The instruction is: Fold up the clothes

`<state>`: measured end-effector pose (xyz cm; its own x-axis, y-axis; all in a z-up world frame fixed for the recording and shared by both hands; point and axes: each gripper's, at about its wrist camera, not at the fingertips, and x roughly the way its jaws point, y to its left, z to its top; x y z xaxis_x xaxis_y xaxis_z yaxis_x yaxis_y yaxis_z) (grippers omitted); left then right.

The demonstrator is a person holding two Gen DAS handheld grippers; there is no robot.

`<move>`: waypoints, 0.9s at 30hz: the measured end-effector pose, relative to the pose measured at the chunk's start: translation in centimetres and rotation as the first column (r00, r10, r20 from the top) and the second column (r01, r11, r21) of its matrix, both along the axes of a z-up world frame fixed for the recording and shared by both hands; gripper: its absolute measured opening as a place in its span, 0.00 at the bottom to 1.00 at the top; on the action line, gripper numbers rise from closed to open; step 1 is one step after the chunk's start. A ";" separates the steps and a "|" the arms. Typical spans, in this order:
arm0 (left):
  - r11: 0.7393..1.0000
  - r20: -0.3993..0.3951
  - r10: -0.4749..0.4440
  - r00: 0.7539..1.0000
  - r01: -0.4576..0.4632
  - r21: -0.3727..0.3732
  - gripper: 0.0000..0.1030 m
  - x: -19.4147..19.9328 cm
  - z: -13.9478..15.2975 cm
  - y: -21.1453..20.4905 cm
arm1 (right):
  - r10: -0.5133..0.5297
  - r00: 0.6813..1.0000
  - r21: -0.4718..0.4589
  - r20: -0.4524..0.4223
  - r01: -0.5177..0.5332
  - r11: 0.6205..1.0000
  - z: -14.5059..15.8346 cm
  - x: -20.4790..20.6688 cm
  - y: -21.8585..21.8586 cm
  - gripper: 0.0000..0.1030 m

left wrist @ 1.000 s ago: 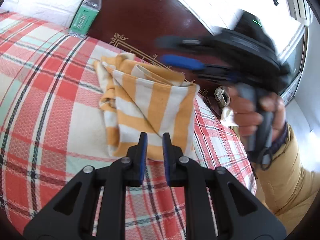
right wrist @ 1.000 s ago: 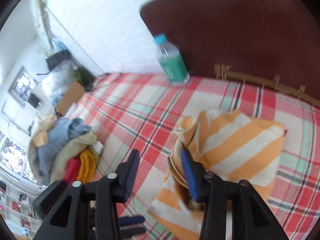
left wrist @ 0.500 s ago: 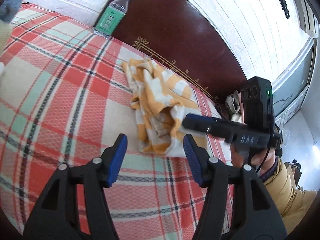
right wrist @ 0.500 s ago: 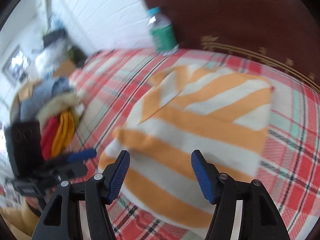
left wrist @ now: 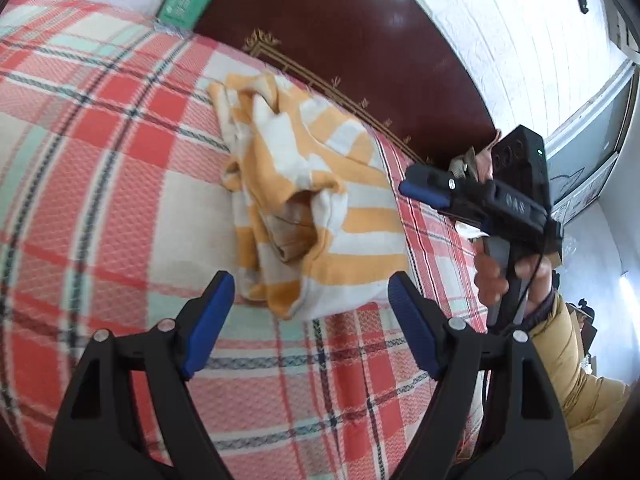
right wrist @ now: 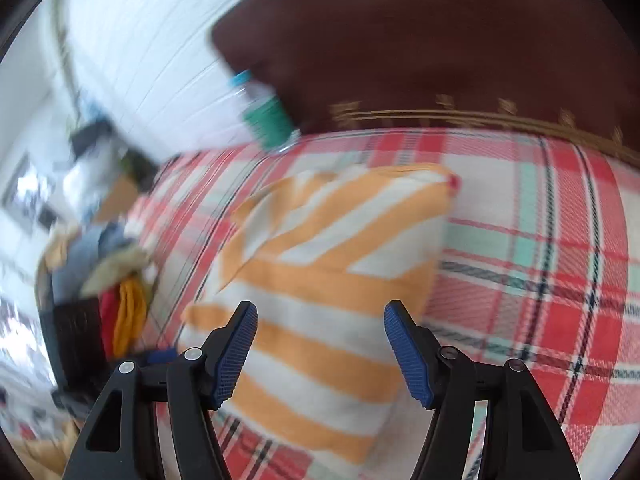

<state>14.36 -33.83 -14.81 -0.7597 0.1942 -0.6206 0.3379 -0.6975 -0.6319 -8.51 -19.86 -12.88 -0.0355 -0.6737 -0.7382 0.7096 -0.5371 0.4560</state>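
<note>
An orange-and-white striped garment (left wrist: 316,216) lies folded in a bundle on the plaid bed cover (left wrist: 100,184), close to the headboard. My left gripper (left wrist: 310,324) hovers at its near edge; the jaws are opening and the pads touch no cloth. In the right wrist view the same garment (right wrist: 328,268) fills the middle, and my right gripper (right wrist: 322,344) hangs just over its near part, jaws opening, nothing pinched. From the left wrist view the right gripper (left wrist: 426,194) appears at the garment's right side, held by a hand (left wrist: 500,276).
A water bottle with a green label (right wrist: 266,118) stands on the bed by the dark wooden headboard (left wrist: 360,48). A heap of mixed clothes (right wrist: 108,276) lies at the bed's far left. A yellow sleeve (left wrist: 576,364) is at the right edge.
The left jaws went from shut to wide apart. The right jaws also spread and sank over the garment. The garment dropped from a raised shape into a flatter folded bundle.
</note>
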 end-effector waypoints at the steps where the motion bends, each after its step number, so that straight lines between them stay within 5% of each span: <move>1: 1.000 0.016 -0.004 1.000 0.004 0.004 0.78 -0.6 -0.4 0.0 | -0.036 0.999 -0.005 0.033 0.036 0.999 -0.6 -1.2 0.3 0.79; 7: 0.999 0.033 -0.030 0.999 0.029 0.034 0.84 -2.8 -0.9 0.0 | -0.064 0.973 -0.085 0.223 0.085 0.993 -3.6 -5.7 0.0 0.79; 16: 0.985 -0.011 -0.072 0.997 0.073 0.157 0.85 -4.8 -1.3 -0.7 | 0.039 0.947 -0.196 0.320 0.026 0.980 -5.7 -6.7 -4.1 0.79; 17: 0.985 -0.011 -0.070 0.997 0.071 0.158 0.81 -4.9 -1.3 -0.7 | 0.046 0.947 -0.199 0.318 0.019 0.980 -5.7 -6.6 -4.5 0.79; 18: 0.986 -0.005 -0.068 0.998 0.068 0.152 0.66 -4.9 -1.4 -0.7 | 0.058 0.952 -0.193 0.301 0.002 0.981 -5.7 -6.4 -4.8 0.79; 20: 0.990 0.036 -0.066 0.997 0.061 0.126 0.40 -5.0 -1.6 -0.7 | 0.057 0.968 -0.149 0.243 -0.021 0.989 -5.5 -5.8 -5.2 0.69; 21: 0.990 0.045 -0.057 0.997 0.051 0.128 0.30 -4.9 -1.6 -0.9 | 0.055 0.976 -0.121 0.211 -0.030 0.992 -5.4 -5.6 -5.2 0.55; 22: 0.990 0.049 -0.047 0.998 0.040 0.136 0.28 -4.6 -1.6 -1.1 | 0.050 0.979 -0.103 0.199 -0.030 0.994 -5.4 -5.6 -5.1 0.38; 27: 0.983 0.020 -0.026 0.999 0.022 0.184 0.23 -3.5 -0.4 -1.7 | 0.016 0.962 -0.115 0.272 0.016 0.993 -5.0 -6.2 -4.0 0.22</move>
